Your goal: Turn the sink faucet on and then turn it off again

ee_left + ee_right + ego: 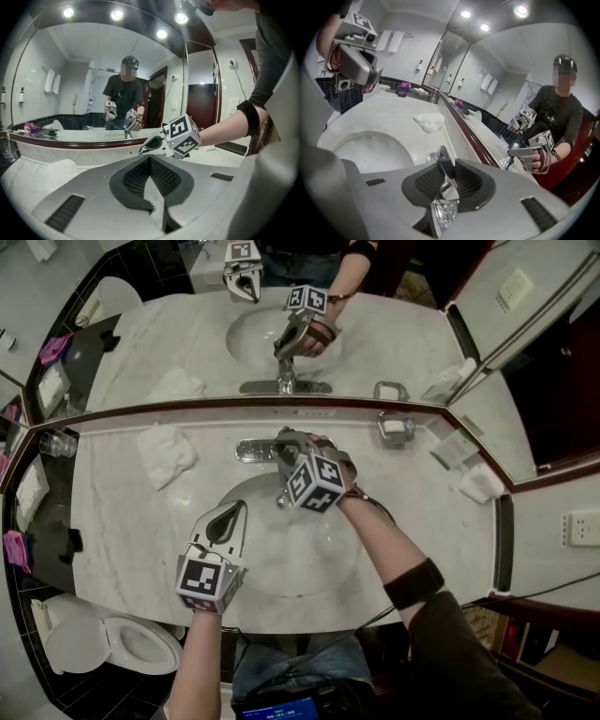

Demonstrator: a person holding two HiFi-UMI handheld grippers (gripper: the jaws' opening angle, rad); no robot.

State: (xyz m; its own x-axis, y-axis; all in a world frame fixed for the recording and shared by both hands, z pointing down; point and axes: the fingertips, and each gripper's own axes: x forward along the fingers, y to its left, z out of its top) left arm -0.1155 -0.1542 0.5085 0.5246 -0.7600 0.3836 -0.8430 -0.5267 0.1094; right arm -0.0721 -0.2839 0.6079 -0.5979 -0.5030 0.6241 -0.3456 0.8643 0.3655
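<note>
Faucet lever (440,159) clamped between the jaws of the right gripper (283,441); no running water made out, so seemingly mid-turn, whether on or off unclear. Left of it and nearer, left gripper (225,518) closed, empty, over the sink (323,563)

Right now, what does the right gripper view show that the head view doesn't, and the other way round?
Right gripper view only: the thin chrome faucet lever clamped in the right tool, plus round ceiling spotlights. Head view only: the white ceramic toilet, a small metal soap dish with a white bar, a white wall outlet. Both: the crumpled white towel on the grey marble counter, the oval white sink basin, the left tool.
</note>
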